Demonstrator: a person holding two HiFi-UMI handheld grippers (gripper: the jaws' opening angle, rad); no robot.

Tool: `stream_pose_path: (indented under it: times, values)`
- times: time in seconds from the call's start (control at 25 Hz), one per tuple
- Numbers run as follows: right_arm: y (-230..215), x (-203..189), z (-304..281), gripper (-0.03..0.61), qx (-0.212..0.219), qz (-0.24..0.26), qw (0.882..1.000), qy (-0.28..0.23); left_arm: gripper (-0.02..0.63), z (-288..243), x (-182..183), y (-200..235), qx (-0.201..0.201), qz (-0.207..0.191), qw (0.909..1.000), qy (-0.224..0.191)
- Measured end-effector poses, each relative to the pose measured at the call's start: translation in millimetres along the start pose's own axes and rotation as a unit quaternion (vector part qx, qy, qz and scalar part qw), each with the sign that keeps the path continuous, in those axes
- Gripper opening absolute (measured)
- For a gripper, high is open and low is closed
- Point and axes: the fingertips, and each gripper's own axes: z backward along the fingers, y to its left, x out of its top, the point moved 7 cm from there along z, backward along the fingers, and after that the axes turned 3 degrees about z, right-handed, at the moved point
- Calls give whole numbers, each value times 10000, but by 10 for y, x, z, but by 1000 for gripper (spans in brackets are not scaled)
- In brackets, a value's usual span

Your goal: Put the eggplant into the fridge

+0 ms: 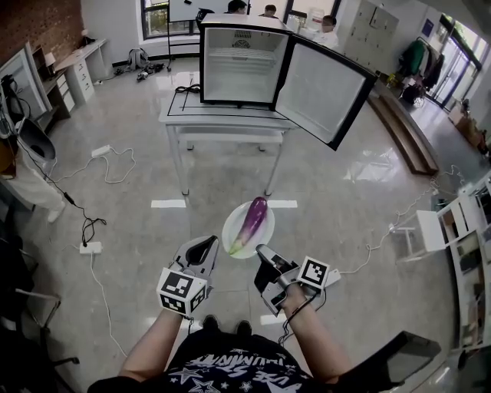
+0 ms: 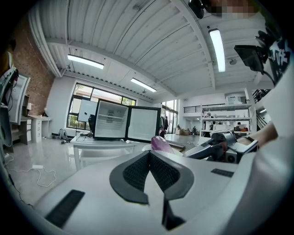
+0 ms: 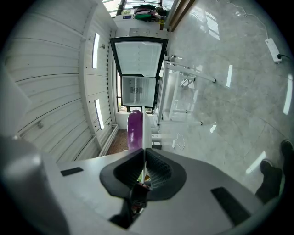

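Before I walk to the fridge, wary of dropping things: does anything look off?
The plate is pinched at one rim by the right gripper alone, with the eggplant lying loose on it; it could roll off.

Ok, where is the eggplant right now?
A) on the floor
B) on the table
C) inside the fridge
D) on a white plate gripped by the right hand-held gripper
D: the eggplant lies on the white plate, whose rim the right hand-held gripper clamps, away from the open fridge.

Glossy grey floor (image 1: 138, 246) with loose white cables (image 1: 115, 165), white table (image 1: 222, 120), brick wall (image 1: 34, 23), tall windows (image 1: 157, 17), ceiling strip lights (image 2: 216, 43).
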Motion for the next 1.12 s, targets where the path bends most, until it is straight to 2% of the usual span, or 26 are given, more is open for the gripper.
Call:
stream_pose_path:
  times: [0.36,1.12]
  values:
    - [26,-139,-25,20,-27,164,9999,1,9,108,-30,60,-42,32,10000,-52]
    - [66,-467,-246,21,-79,109,9995,-269,9,362,-37,438,-260,101,9996,-37]
